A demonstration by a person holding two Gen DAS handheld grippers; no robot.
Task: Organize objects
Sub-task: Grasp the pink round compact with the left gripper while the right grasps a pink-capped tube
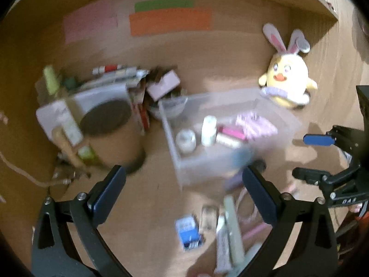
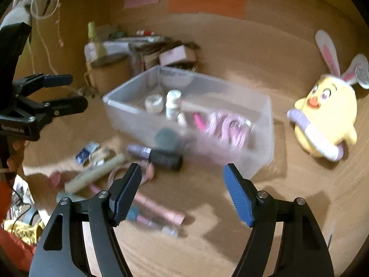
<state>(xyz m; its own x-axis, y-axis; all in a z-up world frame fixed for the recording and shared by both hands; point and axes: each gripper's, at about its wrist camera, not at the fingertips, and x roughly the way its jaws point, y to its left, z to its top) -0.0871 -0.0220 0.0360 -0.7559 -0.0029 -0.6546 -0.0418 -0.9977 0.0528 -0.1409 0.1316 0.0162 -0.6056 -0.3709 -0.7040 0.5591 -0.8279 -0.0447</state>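
We hold both grippers above a cluttered wooden desk point(image 2: 230, 249), sorting loose toiletries into a clear plastic bin point(image 2: 260, 143). The right gripper point(image 2: 182, 189) hovers with its fingers spread wide and empty; the left gripper point(image 1: 184, 191) is likewise wide and empty, over its own side of the pile.

The step in hand, as we judge it, is picking the next item from the heap just beside the bin's near wall. To do it well, we would lower the right gripper over the dark-capped lilac bottle point(image 2: 154, 155), which lies on its side touching the bin, and turn the fingers to close across its narrow body rather than along its length. Both views are blurred by motion, so steadying first would help, and we should keep the grippers apart (they work near each other here).

The remaining things are a pale green tube point(image 2: 96, 173), a pink tube point(image 2: 161, 212), a small blue-and-white packet point(image 1: 188, 230) and other pieces too blurred to name. Inside the bin sit a white jar point(image 2: 153, 102), a white bottle point(image 2: 173, 103) and pink items point(image 2: 228, 127). A yellow chick plush point(image 2: 327, 115) with rabbit ears stands well apart at the right.
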